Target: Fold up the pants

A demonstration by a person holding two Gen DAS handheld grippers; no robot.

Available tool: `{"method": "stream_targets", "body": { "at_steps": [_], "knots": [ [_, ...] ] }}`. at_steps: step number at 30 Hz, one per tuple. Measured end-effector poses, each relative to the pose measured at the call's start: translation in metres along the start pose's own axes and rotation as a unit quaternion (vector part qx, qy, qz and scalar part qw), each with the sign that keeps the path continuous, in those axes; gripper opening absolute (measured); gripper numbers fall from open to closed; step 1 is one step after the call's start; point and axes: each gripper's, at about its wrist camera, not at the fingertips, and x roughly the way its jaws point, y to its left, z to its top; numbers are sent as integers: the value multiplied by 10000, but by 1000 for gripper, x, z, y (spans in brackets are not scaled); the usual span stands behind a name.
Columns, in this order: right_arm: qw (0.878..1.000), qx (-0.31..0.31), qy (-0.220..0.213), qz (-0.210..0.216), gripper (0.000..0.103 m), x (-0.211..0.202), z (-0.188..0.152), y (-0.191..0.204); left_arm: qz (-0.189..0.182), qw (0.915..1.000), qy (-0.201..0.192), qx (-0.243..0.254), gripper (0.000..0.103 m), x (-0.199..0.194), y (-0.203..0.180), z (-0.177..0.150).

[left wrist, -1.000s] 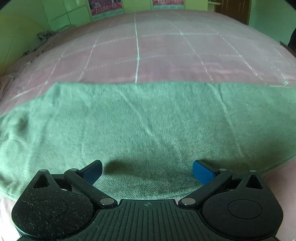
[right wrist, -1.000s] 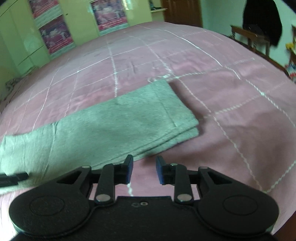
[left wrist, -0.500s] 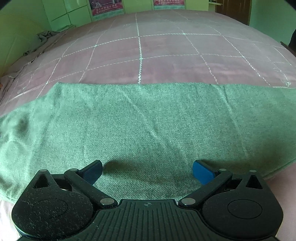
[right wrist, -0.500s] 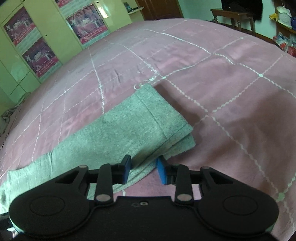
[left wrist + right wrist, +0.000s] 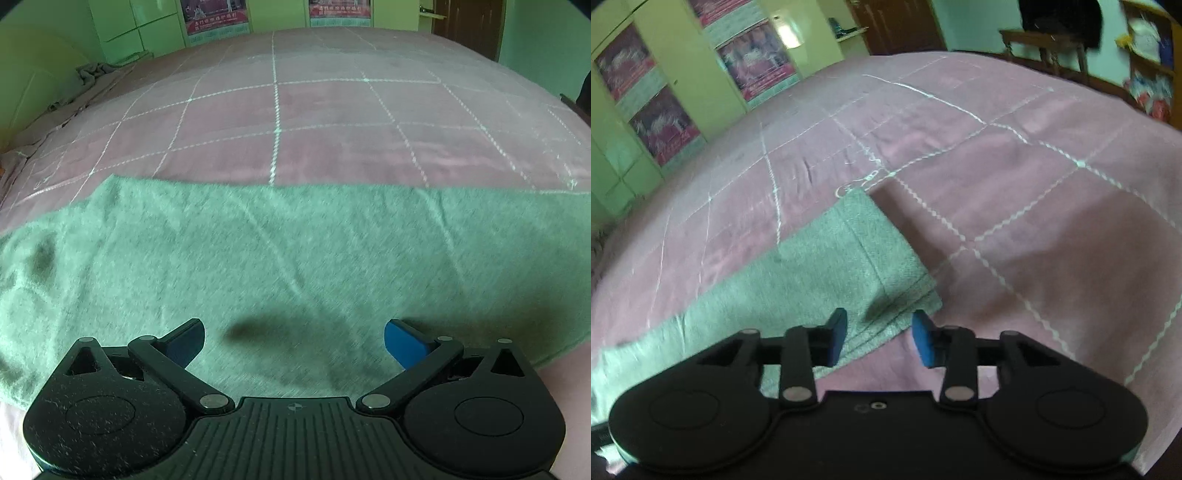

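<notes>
Green-grey pants [image 5: 295,251] lie folded lengthwise in a long flat strip on the pink bed. In the right wrist view the pants [image 5: 812,269] end in a hemmed, layered cuff [image 5: 897,273]. My left gripper [image 5: 293,338] is wide open and empty, just above the near edge of the pants' middle. My right gripper [image 5: 879,334] is open with a smaller gap and empty, just above the near corner of the cuff end.
The pink quilted bedspread [image 5: 332,122] with white stitched lines runs far beyond the pants. Green wardrobes with posters [image 5: 665,96] stand at the back. A wooden table [image 5: 1045,48] and a shelf [image 5: 1152,74] stand to the right. Crumpled cloth [image 5: 92,72] lies at the bed's far left.
My right gripper moved along the pants to the cuff end and opened wider. My left gripper stayed open over the pants' middle and rose slightly.
</notes>
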Motion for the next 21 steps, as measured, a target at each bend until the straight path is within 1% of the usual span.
{"method": "stream_targets", "body": {
  "at_steps": [2, 4, 5, 6, 7, 8, 9, 10, 11, 13, 16, 18, 20, 21],
  "knots": [
    [9993, 340, 178, 31, 40, 10, -1, -8, -36, 10000, -6, -6, 103, 1, -6, 4],
    [9979, 630, 148, 65, 39, 16, -3, -10, -95, 9998, 172, 104, 103, 10, -15, 4],
    [9973, 725, 116, 93, 35, 18, -3, -10, -63, 9996, 241, 159, 103, 14, -19, 3],
    [9970, 766, 83, 120, 31, 20, -3, -8, -5, 9996, 207, 197, 103, 17, -22, 0],
    [9969, 770, 47, 139, 18, 21, -2, -5, 23, 9996, 199, 208, 103, 19, -23, -1],
    [9968, 768, 28, 199, 12, 22, -2, -3, 28, 9996, 209, 173, 103, 19, -23, -1],
    [9966, 784, 19, 270, 12, 23, -2, -2, 16, 9996, 227, 136, 103, 20, -23, -1],
    [9970, 728, -40, 250, 12, 22, -2, 1, 1, 9997, 238, 112, 103, 21, -23, -1],
    [9981, 577, -77, 190, 12, 22, -3, 3, -6, 9996, 241, 112, 103, 22, -23, -2],
    [9995, 300, 27, 20, 13, 30, -5, 6, 2, 9996, 226, 142, 103, 23, -24, -2],
    [9993, 373, -47, 86, 16, 27, 1, 12, 41, 9997, 206, 154, 103, 25, -27, -2],
    [9995, 324, 40, -4, 13, 31, 2, 15, -13, 9995, 289, 116, 103, 25, -25, 2],
    [9997, 230, -103, 7, 11, 25, 4, 21, -145, 9991, 395, 61, 103, 25, -19, 6],
    [9997, 20, -232, -35, 11, 19, 5, 30, -203, 9988, 437, 37, 103, 24, -15, 8]
  ]
}}
